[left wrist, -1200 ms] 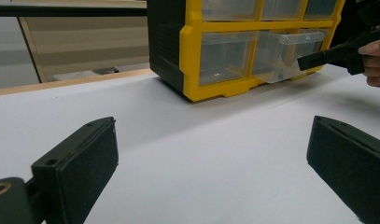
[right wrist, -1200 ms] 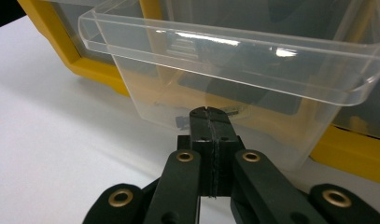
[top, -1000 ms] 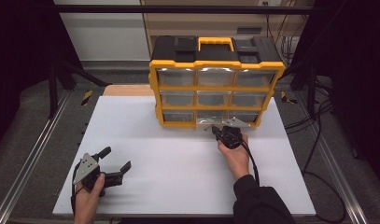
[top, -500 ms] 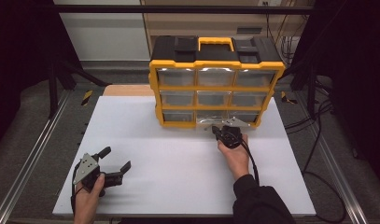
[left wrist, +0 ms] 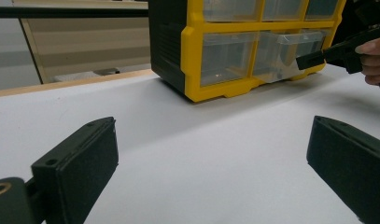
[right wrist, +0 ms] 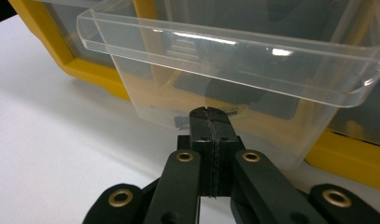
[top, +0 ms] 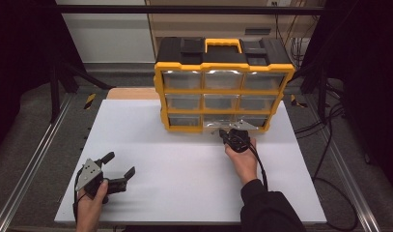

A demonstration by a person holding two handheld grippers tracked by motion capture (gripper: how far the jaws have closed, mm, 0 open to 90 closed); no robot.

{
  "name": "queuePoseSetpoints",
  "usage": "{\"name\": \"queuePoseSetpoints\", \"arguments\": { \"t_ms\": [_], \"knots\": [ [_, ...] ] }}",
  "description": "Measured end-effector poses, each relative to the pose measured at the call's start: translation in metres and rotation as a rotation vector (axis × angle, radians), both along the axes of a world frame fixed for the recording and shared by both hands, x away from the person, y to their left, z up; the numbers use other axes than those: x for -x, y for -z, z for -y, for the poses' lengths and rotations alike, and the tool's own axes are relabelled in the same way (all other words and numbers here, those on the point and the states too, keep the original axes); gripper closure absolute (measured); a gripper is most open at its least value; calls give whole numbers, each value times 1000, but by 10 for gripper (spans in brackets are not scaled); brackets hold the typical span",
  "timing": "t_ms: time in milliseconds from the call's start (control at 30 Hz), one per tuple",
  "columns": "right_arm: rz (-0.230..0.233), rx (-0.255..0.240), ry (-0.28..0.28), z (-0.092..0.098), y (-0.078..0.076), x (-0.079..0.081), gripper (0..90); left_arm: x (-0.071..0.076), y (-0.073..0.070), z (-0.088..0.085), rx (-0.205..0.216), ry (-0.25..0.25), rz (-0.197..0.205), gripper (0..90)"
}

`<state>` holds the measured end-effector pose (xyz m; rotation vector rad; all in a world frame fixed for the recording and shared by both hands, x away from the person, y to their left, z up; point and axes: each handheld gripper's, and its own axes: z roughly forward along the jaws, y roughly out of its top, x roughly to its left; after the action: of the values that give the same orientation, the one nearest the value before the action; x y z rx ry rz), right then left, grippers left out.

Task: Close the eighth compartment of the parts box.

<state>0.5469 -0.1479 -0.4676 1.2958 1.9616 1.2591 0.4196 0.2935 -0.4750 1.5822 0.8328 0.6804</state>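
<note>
We find the right gripper (right wrist: 209,112) closed tight against the clear drawer (right wrist: 234,60) front, gripping nothing we can confirm; we pull straight and level, left gripper (top: 118,170) wide open and empty.

Organizer (top: 223,92) blocks table's (top: 184,174) far side; front open.

On the white table (top: 184,159), the right gripper (top: 229,136) meets the clear plastic drawer (top: 222,123) of the yellow-and-black organiser cabinet (top: 223,87), while the left gripper (top: 118,170) rests open near the front-left corner.
</note>
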Motion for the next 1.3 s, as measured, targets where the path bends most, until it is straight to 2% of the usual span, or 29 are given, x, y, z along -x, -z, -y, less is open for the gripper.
{"name": "queuePoseSetpoints", "arguments": {
  "t_ms": [667,733,900,1300],
  "knots": [
    [-6,-18,19,-1,1,-6,900,0,0,-1,-3,-2,5,20],
    [-14,-54,21,0,1,-7,900,0,0,-1,-5,-5,8,20],
    [13,-12,25,-3,-1,-7,900,0,0,-2,7,-11,4,20],
    [18,-19,48,-3,-1,-8,900,0,-1,-3,10,-13,10,20]
  ]
}}
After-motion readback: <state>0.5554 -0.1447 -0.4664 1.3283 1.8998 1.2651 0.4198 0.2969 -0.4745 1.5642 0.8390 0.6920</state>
